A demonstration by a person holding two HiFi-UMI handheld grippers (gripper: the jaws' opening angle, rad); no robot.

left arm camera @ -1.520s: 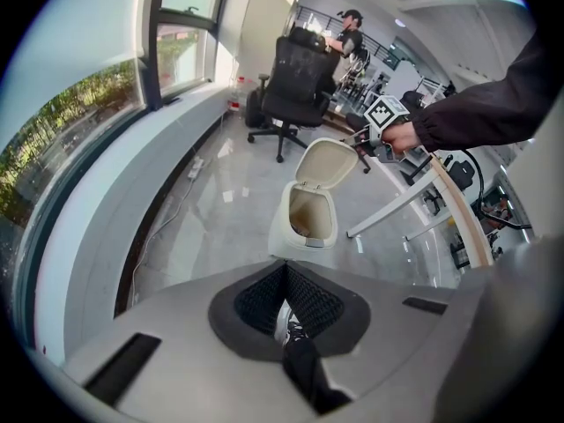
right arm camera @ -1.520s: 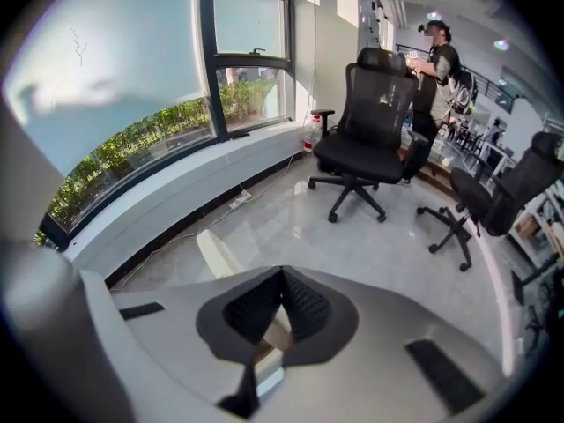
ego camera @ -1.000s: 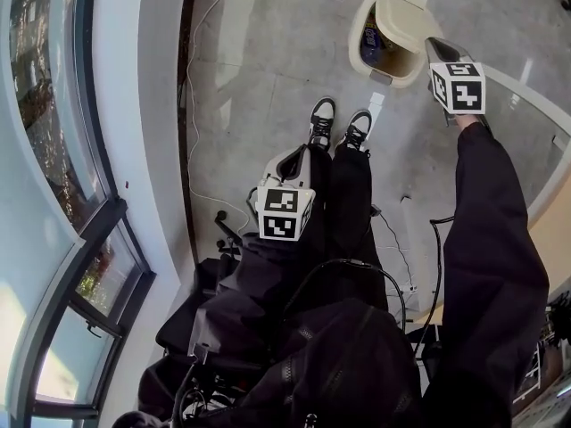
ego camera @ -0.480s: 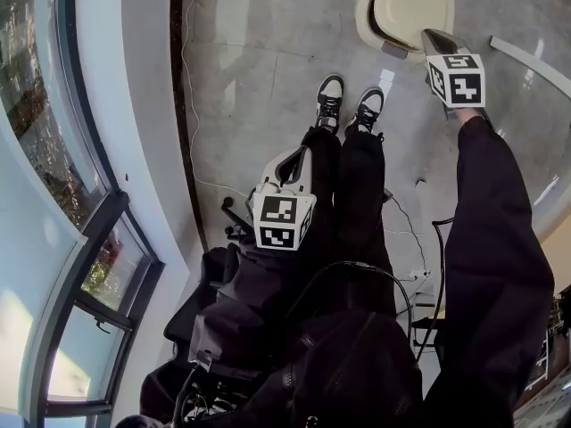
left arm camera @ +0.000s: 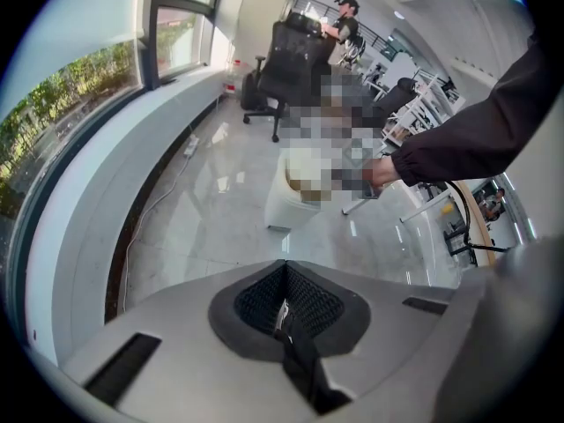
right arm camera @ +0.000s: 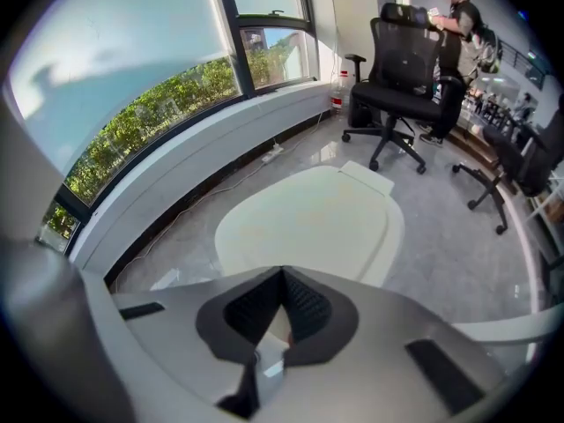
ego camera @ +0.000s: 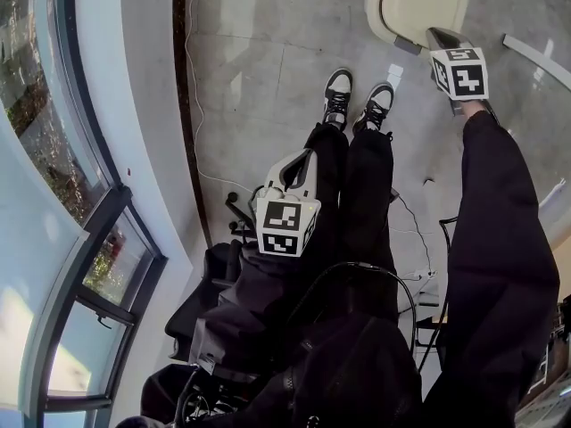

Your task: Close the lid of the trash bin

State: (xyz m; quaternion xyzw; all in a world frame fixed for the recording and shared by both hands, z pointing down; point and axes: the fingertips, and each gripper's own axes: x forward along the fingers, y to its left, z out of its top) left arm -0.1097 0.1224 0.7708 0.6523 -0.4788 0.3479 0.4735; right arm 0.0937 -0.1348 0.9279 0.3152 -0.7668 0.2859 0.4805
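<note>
Lid (ego camera: 419,3) newly flat under right tool (ego camera: 441,37)

Grey tiled floor (ego camera: 259,61): cream trash bin (ego camera: 419,3) stands on it, lid down. White cable (ego camera: 188,69) along window wall. Shoes (ego camera: 338,92) nr bin. Office chair (right arm camera: 401,69) beyond.

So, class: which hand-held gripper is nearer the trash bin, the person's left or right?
Right. The right hand-held gripper is at the near edge of the trash bin, just above its top. The left hand-held gripper hangs beside the person's legs, far short of it.
</note>
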